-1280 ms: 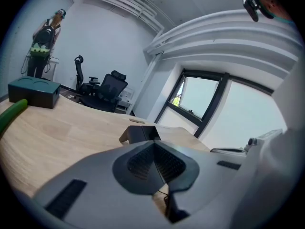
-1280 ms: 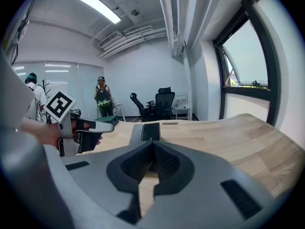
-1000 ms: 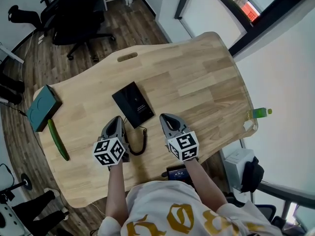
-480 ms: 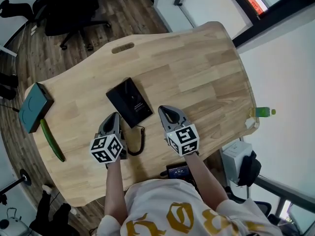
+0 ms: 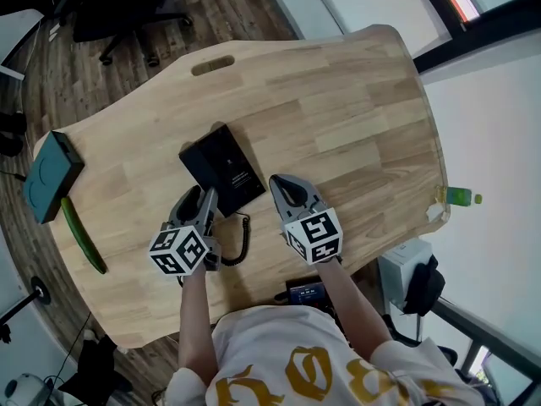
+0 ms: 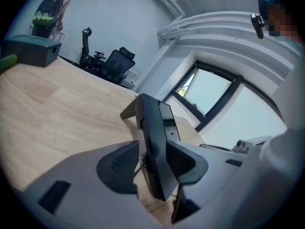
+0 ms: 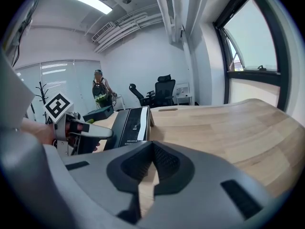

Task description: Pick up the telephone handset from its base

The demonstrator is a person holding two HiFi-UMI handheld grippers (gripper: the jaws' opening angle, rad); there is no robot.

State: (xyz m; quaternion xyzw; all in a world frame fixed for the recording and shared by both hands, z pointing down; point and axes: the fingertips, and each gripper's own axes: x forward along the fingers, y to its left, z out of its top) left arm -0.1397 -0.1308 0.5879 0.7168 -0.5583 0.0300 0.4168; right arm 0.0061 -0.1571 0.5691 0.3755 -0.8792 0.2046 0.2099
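A flat black telephone [image 5: 221, 169] lies on the wooden table [image 5: 355, 125], its handset resting along the base, with a coiled cord [image 5: 243, 242] trailing toward me. My left gripper [image 5: 199, 200] sits at the phone's near left corner. Its jaws are opening, and in the left gripper view the phone's near end [image 6: 155, 142] stands edge-on between the left gripper [image 6: 152, 148] pads without being squeezed. My right gripper [image 5: 286, 186] hovers just right of the phone [image 7: 126, 125]. The right gripper [image 7: 153, 149] has its jaws closed together on nothing.
A teal box [image 5: 52, 176] and a green cucumber [image 5: 82, 235] lie at the table's left end. A green bottle [image 5: 457, 196] sits beyond the right edge. A slot [image 5: 213, 64] is cut near the far edge. Office chairs and a person [image 7: 100, 92] are beyond.
The left gripper's jaws have spread apart around the phone's near corner. Both grippers have sunk slightly and edged toward the phone.
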